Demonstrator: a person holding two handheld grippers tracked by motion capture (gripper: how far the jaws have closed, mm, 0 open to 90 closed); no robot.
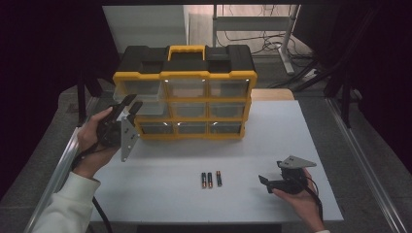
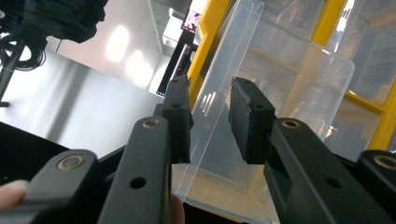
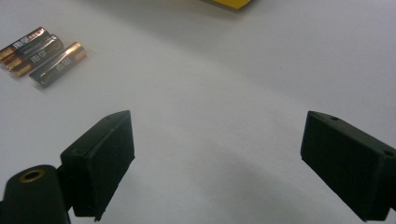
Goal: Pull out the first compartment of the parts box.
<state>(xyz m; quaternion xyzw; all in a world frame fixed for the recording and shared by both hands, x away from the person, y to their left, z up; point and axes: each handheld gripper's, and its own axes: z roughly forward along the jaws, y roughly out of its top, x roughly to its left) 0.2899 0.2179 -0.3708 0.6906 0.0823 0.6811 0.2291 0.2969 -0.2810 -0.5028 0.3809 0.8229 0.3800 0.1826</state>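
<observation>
Left gripper (image 2: pixel 210 121), jaws apart, straddles the front wall of the clear plastic drawer (image 2: pixel 280 79), mid-left slot of the yellow-and-black organiser box (image 1: pixel 184 92) at the white table's (image 1: pixel 272 145) far edge. Close squarely on the wall, pull straight out w/o tilting. Right gripper (image 3: pixel 217 163) rests wide open near the front-right corner; three black-and-gold batteries (image 1: pixel 211 180) lie by the front edge, centre.

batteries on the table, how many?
3. All lie side by side on the table's front middle: left, middle, right, slightly apart. More may sit hidden in the drawers.
</observation>
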